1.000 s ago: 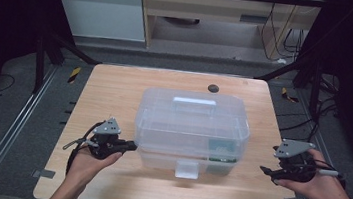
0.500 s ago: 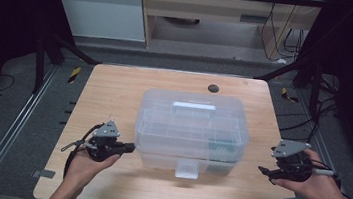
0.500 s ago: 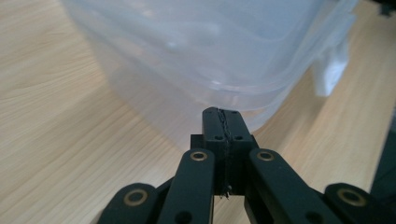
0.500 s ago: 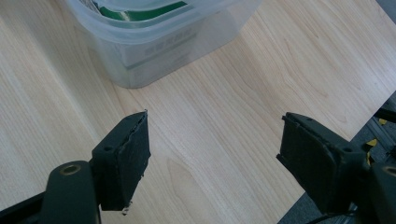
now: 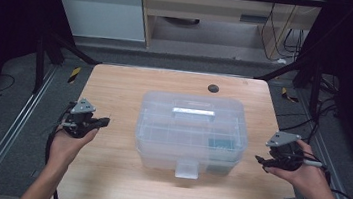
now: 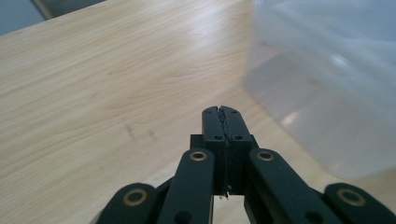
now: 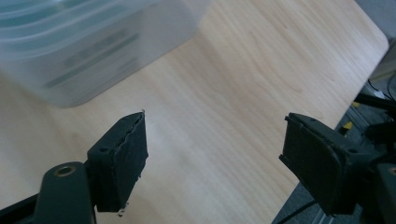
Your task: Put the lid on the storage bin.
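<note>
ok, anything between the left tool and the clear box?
Nothing: in the high view only bare wooden table separates the left tool from the clear plastic box. The left gripper view shows the same bare stretch.

Left gripper (image 5: pixel 103 121) at 9 o'clock, jaws pressed together, pointing toward 3 o'clock. Right gripper (image 5: pixel 260 161) at 3 o'clock, jaws spread wide, pointing toward 9 o'clock. Forearms enter from 6 o'clock.

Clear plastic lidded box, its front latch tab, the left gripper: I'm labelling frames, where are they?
Clear plastic lidded box (image 5: pixel 191 131), high view, lid top.
Front latch tab (image 5: pixel 187 169), high view, tab's middle.
Left gripper (image 6: pixel 226 122), left gripper view, shut jaw tips.
</note>
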`<state>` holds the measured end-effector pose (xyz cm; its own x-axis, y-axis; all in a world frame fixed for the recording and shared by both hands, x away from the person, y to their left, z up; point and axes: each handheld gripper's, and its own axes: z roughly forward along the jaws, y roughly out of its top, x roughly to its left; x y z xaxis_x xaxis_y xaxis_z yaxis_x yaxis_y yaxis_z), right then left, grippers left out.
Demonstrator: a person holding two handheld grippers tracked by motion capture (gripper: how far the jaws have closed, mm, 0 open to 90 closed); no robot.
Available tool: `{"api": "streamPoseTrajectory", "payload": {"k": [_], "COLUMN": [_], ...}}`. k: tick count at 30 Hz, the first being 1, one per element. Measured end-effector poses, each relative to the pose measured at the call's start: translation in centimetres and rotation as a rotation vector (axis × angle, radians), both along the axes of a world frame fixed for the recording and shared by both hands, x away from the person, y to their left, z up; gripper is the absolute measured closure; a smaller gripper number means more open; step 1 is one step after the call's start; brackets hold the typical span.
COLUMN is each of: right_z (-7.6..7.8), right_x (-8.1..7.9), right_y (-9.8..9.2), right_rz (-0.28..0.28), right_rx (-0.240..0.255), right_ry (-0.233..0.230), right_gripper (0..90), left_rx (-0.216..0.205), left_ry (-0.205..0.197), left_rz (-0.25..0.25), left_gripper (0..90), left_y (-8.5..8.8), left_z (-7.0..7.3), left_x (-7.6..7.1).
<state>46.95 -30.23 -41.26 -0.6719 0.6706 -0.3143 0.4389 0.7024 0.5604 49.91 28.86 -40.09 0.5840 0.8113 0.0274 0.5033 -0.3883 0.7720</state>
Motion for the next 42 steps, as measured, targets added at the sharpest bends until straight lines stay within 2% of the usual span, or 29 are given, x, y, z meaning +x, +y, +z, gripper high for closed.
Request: {"api": "streamPoseTrajectory", "payload": {"k": [3,5,6,7,8,9,10,12,16,21,22,24,25,26,27,28,29,30,31,32,33,38,42], "right_z": [-0.4,-0.9,-0.9,-1.4,-1.4,-2.0,-2.0,-2.6,-3.6,-4.4,-4.6,-5.0,-5.4,-5.4,-5.7,-6.2,-6.2,-6.5,-6.9,-6.9,-7.2,-7.7,-7.9], "right_x": [1.6,3.2,3.2,4.3,4.3,5.4,5.4,6.3,8.5,9.8,10.1,10.5,10.7,10.7,10.8,11.1,11.1,11.2,11.3,11.3,11.4,11.8,11.9], "right_y": [-0.1,-0.1,-0.1,-0.1,-0.1,-0.2,-0.2,-0.3,-0.7,-0.8,-0.8,-0.8,-0.9,-0.9,-1.0,-1.2,-1.2,-1.4,-1.5,-1.5,-1.5,-1.3,-1.0], "right_rz": [-0.052,-0.103,-0.103,-0.140,-0.140,-0.174,-0.174,-0.207,-0.281,-0.337,-0.344,-0.362,-0.376,-0.376,-0.386,-0.400,-0.400,-0.407,-0.430,-0.430,-0.436,-0.452,-0.456], "right_rx": [0.019,0.041,0.041,0.056,0.056,0.082,0.082,0.113,0.160,0.206,0.218,0.241,0.260,0.260,0.274,0.305,0.305,0.311,0.338,0.338,0.343,0.355,0.365], "right_ry": [-0.017,-0.037,-0.037,-0.046,-0.046,-0.052,-0.052,-0.056,-0.065,-0.067,-0.063,-0.064,-0.060,-0.060,-0.058,-0.046,-0.046,-0.042,-0.031,-0.031,-0.026,-0.020,-0.010], "right_gripper": [23.3,23.8,23.8,24.3,24.3,25.0,25.0,26.0,27.6,27.8,27.8,27.8,27.1,27.1,26.6,25.4,25.4,24.6,23.3,23.3,22.0,19.9,19.1], "left_rx": [0.011,0.016,0.013,0.014,0.013,0.020,0.020,0.032,0.019,0.024,0.014,-0.001,-0.001,-0.002,0.014,0.018,0.018,0.014,0.015,0.012,0.014,0.004,0.002], "left_ry": [0.002,0.011,0.014,0.017,0.023,0.029,0.029,0.032,0.033,0.025,0.019,0.015,0.009,0.000,-0.005,-0.019,-0.019,-0.022,-0.022,-0.019,-0.013,-0.010,0.008], "left_rz": [0.042,0.057,0.066,0.072,0.077,0.087,0.087,0.092,0.114,0.132,0.144,0.158,0.166,0.176,0.181,0.201,0.201,0.210,0.214,0.215,0.214,0.223,0.222], "left_gripper": [89.9,90.0,90.0,90.0,90.0,90.0,90.0,90.0,90.0,89.9,89.6,85.7,80.0,80.0,73.2,58.3,51.8,51.8,44.1,44.1,38.0,31.4,28.2], "left_y": [0.3,0.4,0.4,0.3,0.2,0.0,0.0,-0.4,-0.8,-1.0,-1.0,-0.9,-0.9,-1.0,-1.0,-1.2,-1.2,-1.2,-1.2,-1.2,-1.3,-1.4,-1.5], "left_z": [-1.3,-2.2,-2.6,-3.0,-3.4,-4.1,-4.1,-4.7,-5.5,-6.2,-6.5,-6.9,-7.1,-7.3,-7.5,-7.9,-7.9,-8.1,-8.3,-8.5,-8.6,-9.3,-9.6], "left_x": [1.8,2.8,3.3,3.7,4.1,4.8,4.8,5.5,6.5,7.1,7.3,7.6,7.6,7.7,7.9,8.0,8.0,8.1,8.1,8.2,8.3,8.4,8.6]}}
